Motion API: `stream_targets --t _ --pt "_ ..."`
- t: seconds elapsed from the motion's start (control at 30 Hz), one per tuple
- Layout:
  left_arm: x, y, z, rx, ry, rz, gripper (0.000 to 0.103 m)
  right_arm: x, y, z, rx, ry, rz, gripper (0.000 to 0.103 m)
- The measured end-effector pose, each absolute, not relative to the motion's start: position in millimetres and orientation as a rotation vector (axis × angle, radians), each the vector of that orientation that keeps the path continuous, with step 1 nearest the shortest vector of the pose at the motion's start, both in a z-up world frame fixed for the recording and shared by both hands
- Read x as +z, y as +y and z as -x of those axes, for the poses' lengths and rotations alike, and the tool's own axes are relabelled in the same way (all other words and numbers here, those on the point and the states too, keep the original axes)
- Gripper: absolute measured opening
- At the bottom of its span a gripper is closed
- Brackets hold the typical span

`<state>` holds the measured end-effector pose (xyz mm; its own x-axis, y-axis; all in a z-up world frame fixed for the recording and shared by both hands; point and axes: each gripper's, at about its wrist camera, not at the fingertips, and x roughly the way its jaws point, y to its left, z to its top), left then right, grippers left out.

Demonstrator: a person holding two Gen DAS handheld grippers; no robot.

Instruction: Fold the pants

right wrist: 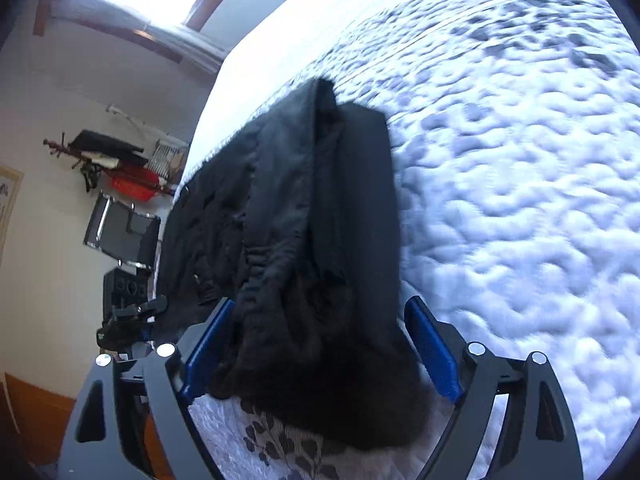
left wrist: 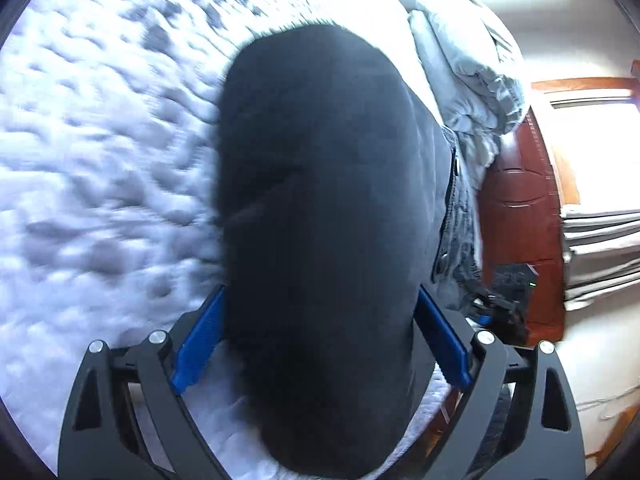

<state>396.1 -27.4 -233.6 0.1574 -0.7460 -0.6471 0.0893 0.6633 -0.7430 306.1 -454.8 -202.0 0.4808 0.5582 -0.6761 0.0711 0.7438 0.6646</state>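
Observation:
Black pants (left wrist: pixel 320 208) lie on a white quilted mattress (left wrist: pixel 100 140). In the left wrist view the dark fabric fills the space between the blue fingers (left wrist: pixel 202 344) of my left gripper (left wrist: pixel 320 344), whose jaws stand wide apart around it. In the right wrist view the pants (right wrist: pixel 304 208) lie folded near the bed's left edge, with the waistband end between the blue fingers (right wrist: pixel 430 348) of my right gripper (right wrist: pixel 320 348), which are also wide apart. The fingertips of both grippers are hidden by the cloth. The images are motion-blurred.
A grey bundle of bedding (left wrist: pixel 468 72) lies at the head of the mattress by a reddish wooden headboard (left wrist: pixel 520 200). The other gripper (left wrist: pixel 500 308) shows at the bed's edge. Beside the bed stand a chair (right wrist: pixel 124 228) and a rack with a red basket (right wrist: pixel 132 184).

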Motion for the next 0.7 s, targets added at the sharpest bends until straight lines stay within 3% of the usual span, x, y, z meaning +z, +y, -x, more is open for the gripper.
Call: stream_targets --t 0.1,0.17,0.4,0.7 --pt "-203 -19 -372 -0.543 1.191 0.49 0.097 -178 -459 -280 0.218 0.999 -0.579 0.091" --pt "-177 -23 -348 -0.5 1.106 0.389 0.098 -154 -451 -257 0.142 0.934 -0.467 0.1" --pt "-114 -47 -284 -0.42 0.991 0.235 0.1 -93 -392 -198 -0.01 0.813 -0.229 0.099" --pt "-61 -69 -203 -0.354 0.942 0.086 0.1 -49 -337 -143 -0.082 0.829 -0.09 0.099"
